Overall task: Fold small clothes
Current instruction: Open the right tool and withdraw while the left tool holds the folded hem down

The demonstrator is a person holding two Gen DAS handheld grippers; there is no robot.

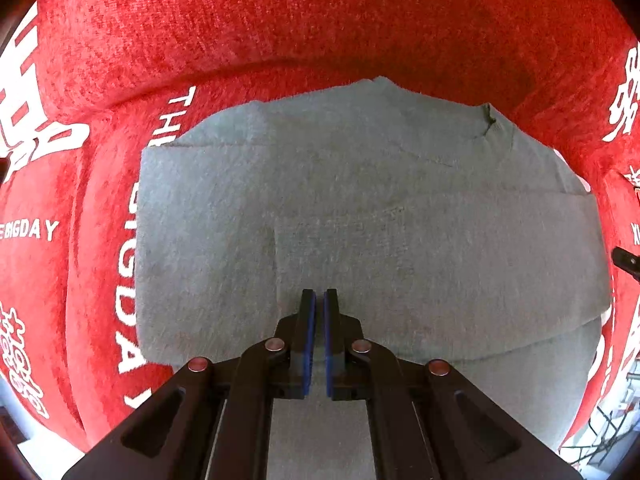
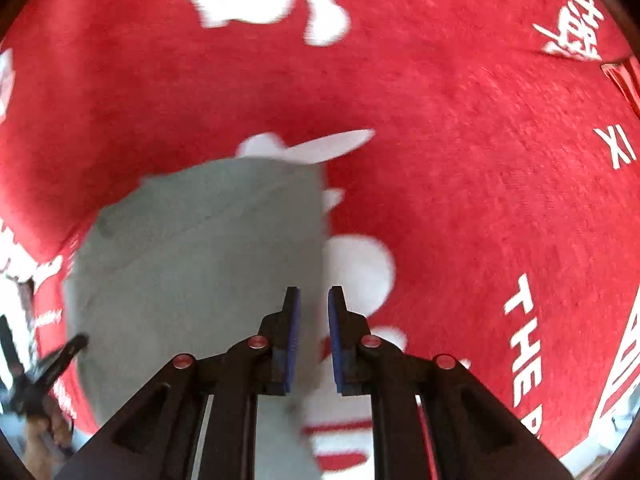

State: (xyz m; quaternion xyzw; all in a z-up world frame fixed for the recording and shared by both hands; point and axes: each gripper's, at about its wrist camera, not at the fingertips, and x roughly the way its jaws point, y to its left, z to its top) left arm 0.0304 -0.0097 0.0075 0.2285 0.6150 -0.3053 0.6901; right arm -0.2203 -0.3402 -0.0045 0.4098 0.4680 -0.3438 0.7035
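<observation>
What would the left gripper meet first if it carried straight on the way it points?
Most likely the grey folded garment. The left gripper, jaws shut, points down onto it, close to a fold edge, with nothing visible in between. The red blanket lies underneath. How close the tips are is unclear.

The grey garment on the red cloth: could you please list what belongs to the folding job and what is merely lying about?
Part of the job:
- grey garment, partly folded
- left gripper, shut, above it
- right gripper, at its edge

Just there:
- red cloth with white lettering, underneath
- red-and-white object at the cloth's edge, unclear
</observation>
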